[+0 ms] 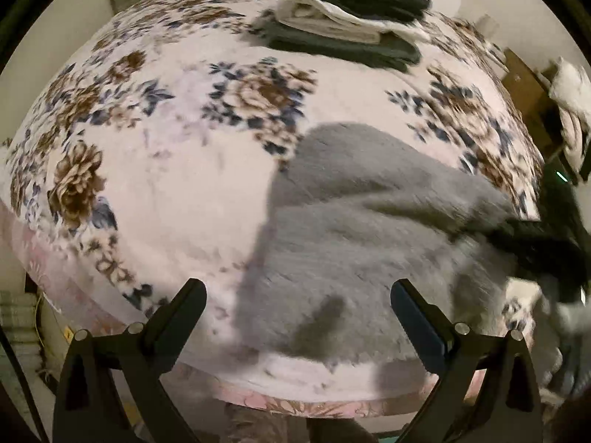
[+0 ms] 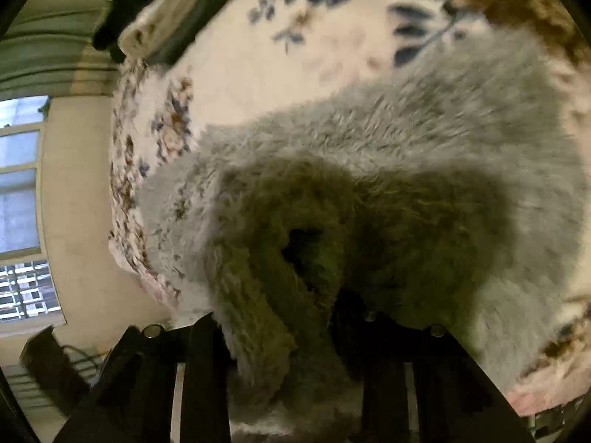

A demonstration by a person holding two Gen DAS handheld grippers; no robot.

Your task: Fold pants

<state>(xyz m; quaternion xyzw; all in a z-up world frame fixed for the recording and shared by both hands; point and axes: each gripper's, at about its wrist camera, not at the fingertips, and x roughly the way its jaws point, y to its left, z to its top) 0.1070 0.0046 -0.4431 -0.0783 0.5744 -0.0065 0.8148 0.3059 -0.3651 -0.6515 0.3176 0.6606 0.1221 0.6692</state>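
Note:
The grey fleece pants (image 1: 354, 229) lie folded on the floral blanket (image 1: 155, 184), reaching to the bed's near edge. My left gripper (image 1: 299, 302) is open and empty, held above the near edge of the pants. My right gripper (image 2: 280, 347) is shut on a bunched fold of the grey pants (image 2: 369, 184), with the fabric rising between its fingers. In the left wrist view the right gripper (image 1: 543, 240) shows as a dark blurred shape at the right side of the pants.
A stack of folded dark and white clothes (image 1: 347, 29) lies at the far side of the bed; it also shows in the right wrist view (image 2: 159, 18). A window (image 2: 22, 184) and wall are left of the bed. A wooden piece of furniture (image 1: 524, 85) stands at the right.

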